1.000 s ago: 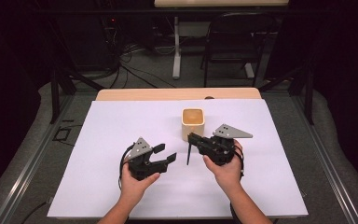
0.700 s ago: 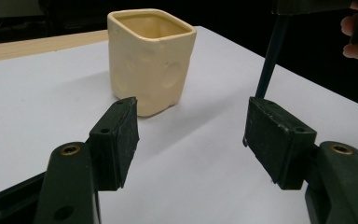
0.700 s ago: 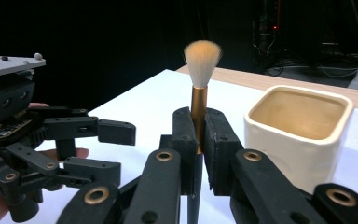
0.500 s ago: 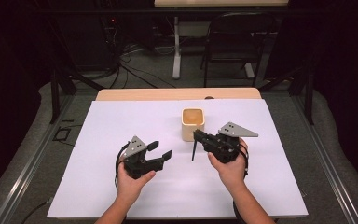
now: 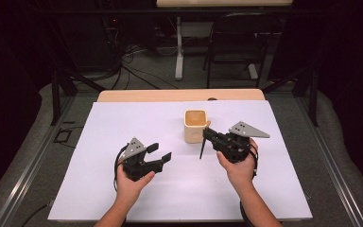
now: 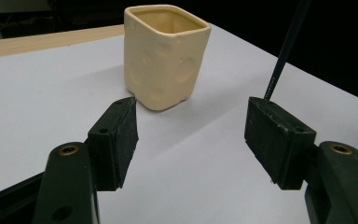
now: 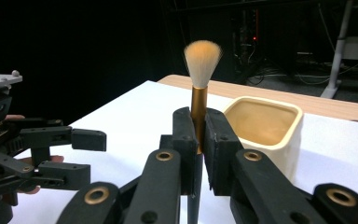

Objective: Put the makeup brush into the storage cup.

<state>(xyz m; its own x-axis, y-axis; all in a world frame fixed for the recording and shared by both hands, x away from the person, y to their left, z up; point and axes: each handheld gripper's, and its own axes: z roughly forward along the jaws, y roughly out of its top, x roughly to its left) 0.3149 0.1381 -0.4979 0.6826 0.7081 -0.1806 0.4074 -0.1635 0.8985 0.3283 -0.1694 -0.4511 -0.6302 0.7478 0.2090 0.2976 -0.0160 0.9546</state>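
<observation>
Gold-ferruled brush (image 7: 199, 100) clamped in right hand-held gripper (image 7: 199, 140); left hand-held gripper (image 6: 191, 135) gapes, empty.

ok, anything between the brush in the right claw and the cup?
Nothing visible. The right claw is shut on the brush, right beside the cream cup, whose mouth is open. The left claw stands open, off to the side.

cup: cream square ceramic-looking cup (image 6: 165, 56), smooth, faint sheen, dimpled sides
brush: soft-bristled brush (image 7: 200, 88), shiny brass-coloured metal ferrule, matt black handle
table: matt white table (image 5: 123, 123) cover, pale wood edge
</observation>
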